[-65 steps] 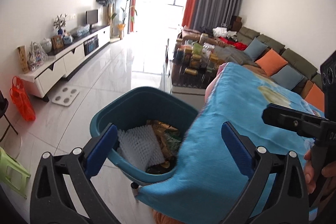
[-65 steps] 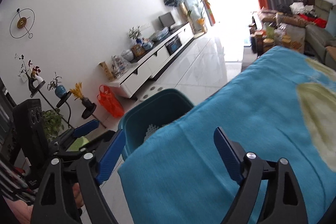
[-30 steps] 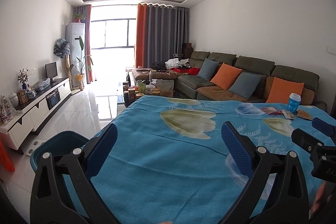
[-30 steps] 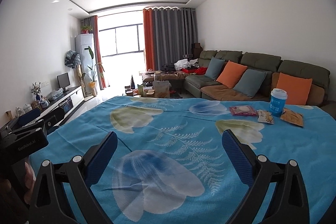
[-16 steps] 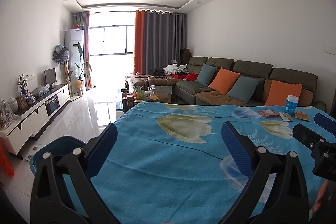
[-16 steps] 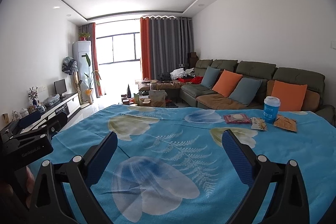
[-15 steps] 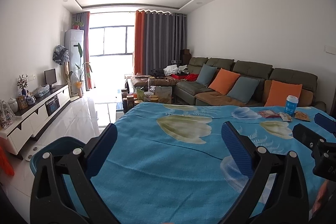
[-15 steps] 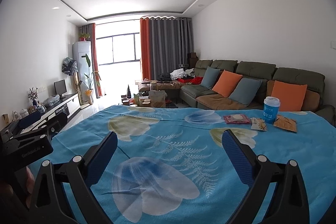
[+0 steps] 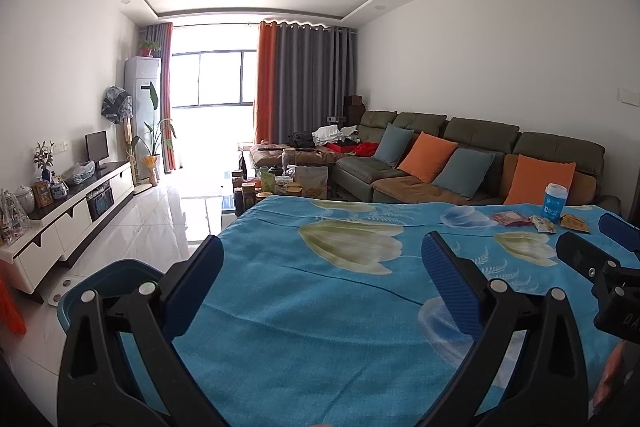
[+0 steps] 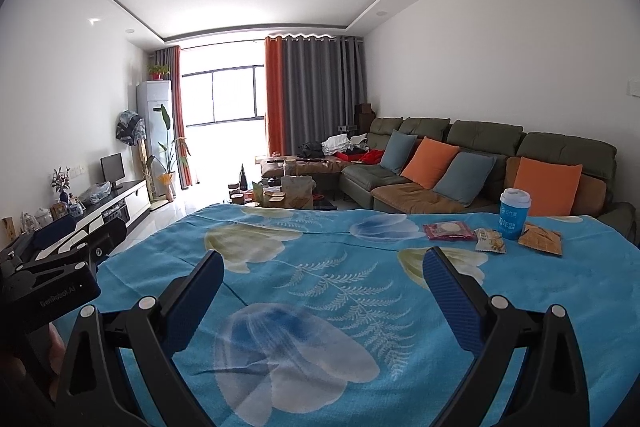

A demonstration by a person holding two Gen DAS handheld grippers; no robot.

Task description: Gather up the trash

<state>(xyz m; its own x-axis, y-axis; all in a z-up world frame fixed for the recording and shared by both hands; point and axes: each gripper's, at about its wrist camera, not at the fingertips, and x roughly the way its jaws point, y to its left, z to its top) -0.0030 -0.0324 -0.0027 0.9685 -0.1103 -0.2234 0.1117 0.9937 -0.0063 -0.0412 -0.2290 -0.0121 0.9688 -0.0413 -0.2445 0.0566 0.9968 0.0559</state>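
Tablecloth (image 10: 320, 267): bright blue, printed with pale yellow-green tulips, a blue-white flower and white fern fronds. Cup (image 10: 514, 213): blue with white lid and lettering. Wrappers: one red (image 10: 449, 230), one orange (image 10: 540, 237), one pale yellow (image 10: 490, 241). Bin (image 9: 100, 283): teal. Gripper fingers (image 10: 450, 297): black with blue pads.

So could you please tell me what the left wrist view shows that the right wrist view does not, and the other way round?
Only the left wrist view shows the teal bin on the floor at the table's left edge, plus the right tongs from the side.

Only the right wrist view shows the left tongs from the side.

Both show the blue cloth, the blue cup, the red packet, the small wrapper and the orange packet at its far right, and the sofa. Both tongs are open and empty.
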